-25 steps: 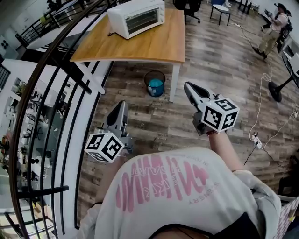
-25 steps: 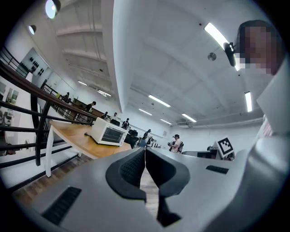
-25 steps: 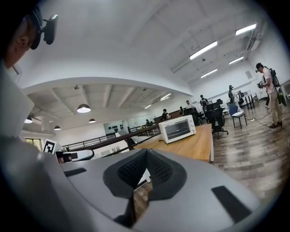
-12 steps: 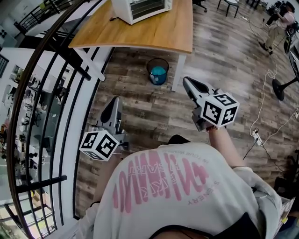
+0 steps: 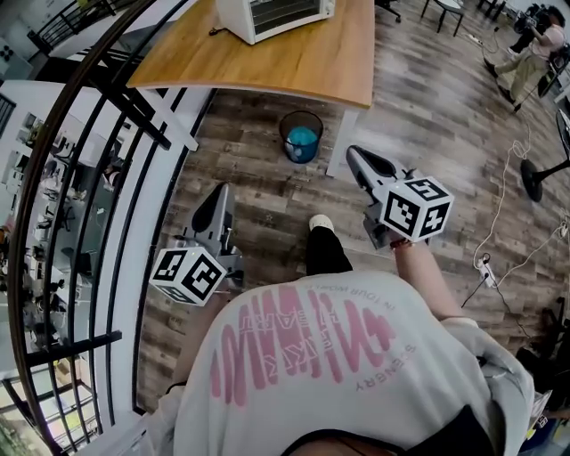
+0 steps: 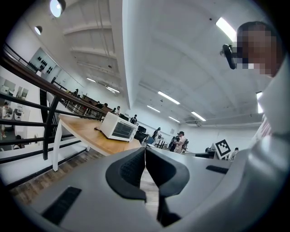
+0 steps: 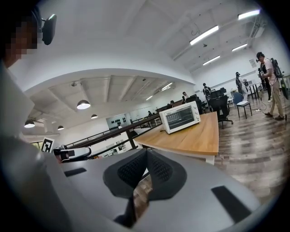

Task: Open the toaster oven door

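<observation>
Since a second ago, the oven (image 5: 276,12) has been slipping toward the top edge of the head view, and my shoe (image 5: 321,223) is now showing between the grippers. I am stepping toward the table (image 5: 294,67).

Nearest, I am carrying the left gripper (image 5: 217,194) and the right gripper (image 5: 358,156) out ahead of me over the floor (image 5: 267,196), well apart and both aiming forward. Both pairs of jaws are clenched, pads meeting with nothing between them, as each gripper view is showing. I judge I am holding them this way because there is nothing to grasp yet. I am only closing the distance, and the jaws will need parting before they meet the door.

Beyond them, a bin (image 5: 302,142) is standing on the floor beside the table's near leg. A railing (image 5: 98,169) is running along my left, so my path is lying to the right of it.

Farther off, the oven is sitting toward the table's far side, well back from the near edge. Its long axis is running across the table, skewed a little. Its glass door is facing me, turned slightly to my right, and it is looking shut. Nothing is being done at the oven itself yet.
</observation>
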The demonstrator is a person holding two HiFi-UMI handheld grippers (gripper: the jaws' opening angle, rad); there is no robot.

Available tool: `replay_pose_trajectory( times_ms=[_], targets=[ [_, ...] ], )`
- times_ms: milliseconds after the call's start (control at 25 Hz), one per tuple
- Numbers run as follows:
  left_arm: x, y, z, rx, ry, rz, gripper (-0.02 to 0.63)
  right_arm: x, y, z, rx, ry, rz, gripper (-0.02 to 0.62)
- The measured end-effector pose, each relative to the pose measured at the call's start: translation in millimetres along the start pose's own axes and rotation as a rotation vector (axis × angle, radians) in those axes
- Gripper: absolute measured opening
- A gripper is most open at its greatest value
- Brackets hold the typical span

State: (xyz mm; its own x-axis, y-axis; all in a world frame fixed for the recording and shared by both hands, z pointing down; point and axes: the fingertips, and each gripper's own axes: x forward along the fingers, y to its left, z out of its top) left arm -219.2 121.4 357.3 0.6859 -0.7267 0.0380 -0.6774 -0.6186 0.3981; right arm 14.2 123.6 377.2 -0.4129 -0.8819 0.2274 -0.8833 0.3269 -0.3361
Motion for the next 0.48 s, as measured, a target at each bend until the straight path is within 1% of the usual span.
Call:
replay_pose_trajectory(
  times_ms=[280, 480],
  targets=[
    [48, 22, 12, -0.010, -0.014, 0.036, 0.021, 46, -37, 20, 0.001, 0.014, 0.032, 0.008],
    [89, 34, 34, -0.007, -0.048, 0.066, 0.021, 85, -63, 50, -0.010, 0.019, 0.071, 0.008]
  ],
)
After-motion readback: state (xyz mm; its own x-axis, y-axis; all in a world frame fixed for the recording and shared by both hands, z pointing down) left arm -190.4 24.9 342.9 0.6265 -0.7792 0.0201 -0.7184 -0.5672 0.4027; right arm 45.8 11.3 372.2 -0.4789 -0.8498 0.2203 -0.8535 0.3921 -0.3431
